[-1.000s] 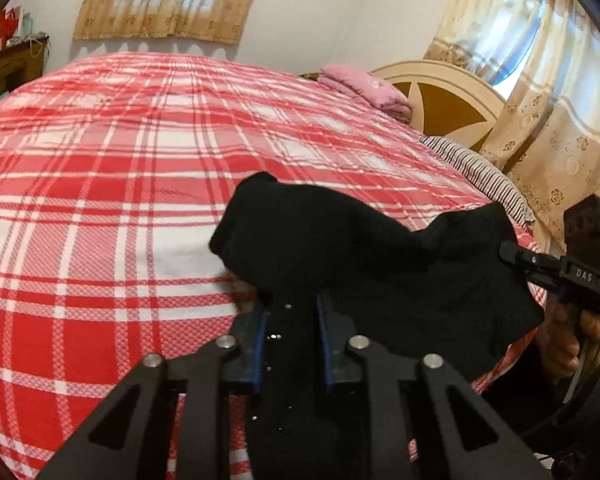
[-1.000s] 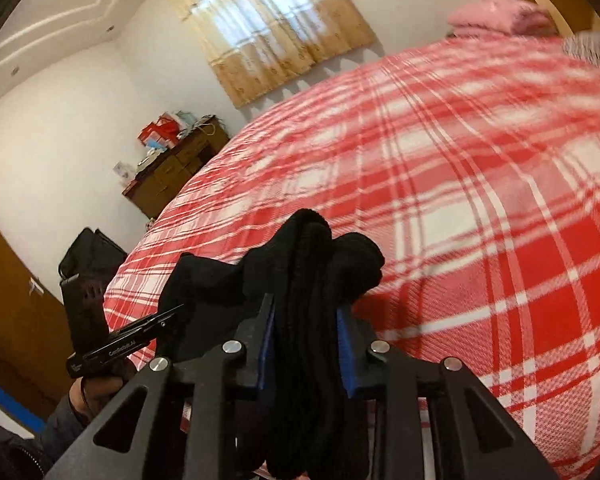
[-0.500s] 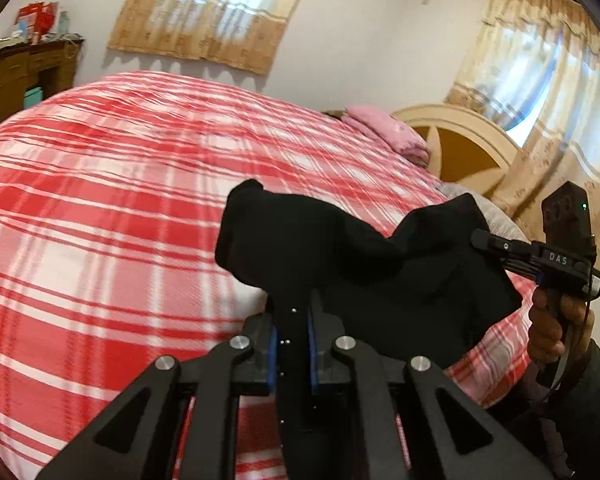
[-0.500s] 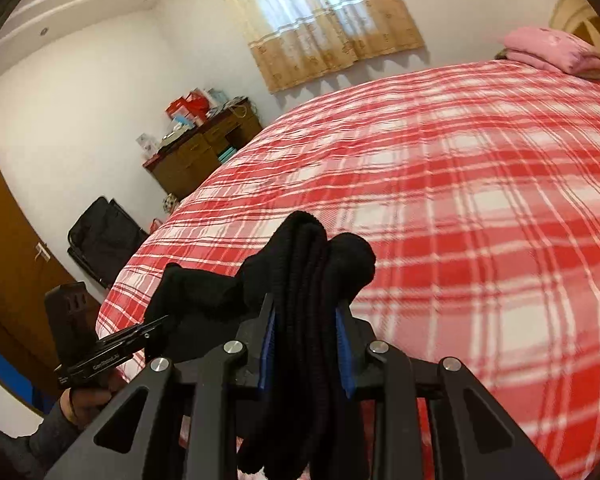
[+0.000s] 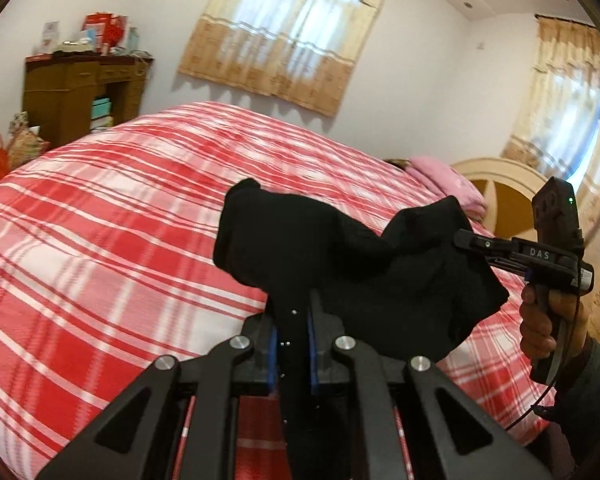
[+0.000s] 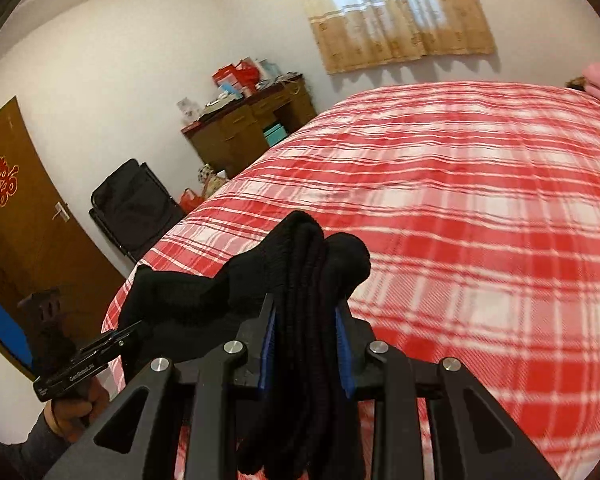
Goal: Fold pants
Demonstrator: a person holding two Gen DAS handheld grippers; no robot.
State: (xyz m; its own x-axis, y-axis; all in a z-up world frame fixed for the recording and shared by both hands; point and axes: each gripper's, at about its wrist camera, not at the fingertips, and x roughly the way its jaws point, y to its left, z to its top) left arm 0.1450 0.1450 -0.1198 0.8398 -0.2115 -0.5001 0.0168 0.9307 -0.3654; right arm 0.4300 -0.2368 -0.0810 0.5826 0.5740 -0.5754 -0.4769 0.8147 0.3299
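Observation:
Black pants point(image 5: 340, 256) hang lifted above a red-and-white plaid bed point(image 5: 100, 248), stretched between both grippers. My left gripper point(image 5: 292, 344) is shut on a thin fold of the black fabric. In the right wrist view my right gripper point(image 6: 306, 344) is shut on a thick bunched wad of the pants point(image 6: 312, 264), which sticks out past the blue pads point(image 6: 268, 344). The right gripper point(image 5: 472, 242) shows at the right of the left wrist view, held by a hand point(image 5: 548, 320). The left gripper point(image 6: 128, 334) appears at lower left in the right wrist view.
A pink folded blanket point(image 5: 448, 180) and a cream headboard point(image 5: 500, 184) lie at the bed's far end. A brown dresser point(image 6: 252, 128) with boxes stands by the wall. A black folding chair point(image 6: 132, 204) and a brown door point(image 6: 24, 216) are beyond the bed's left edge.
Both grippers have risen and swung leftward with the pants held between them. More of the dresser, door and ceiling has come into view. The grips look unchanged.

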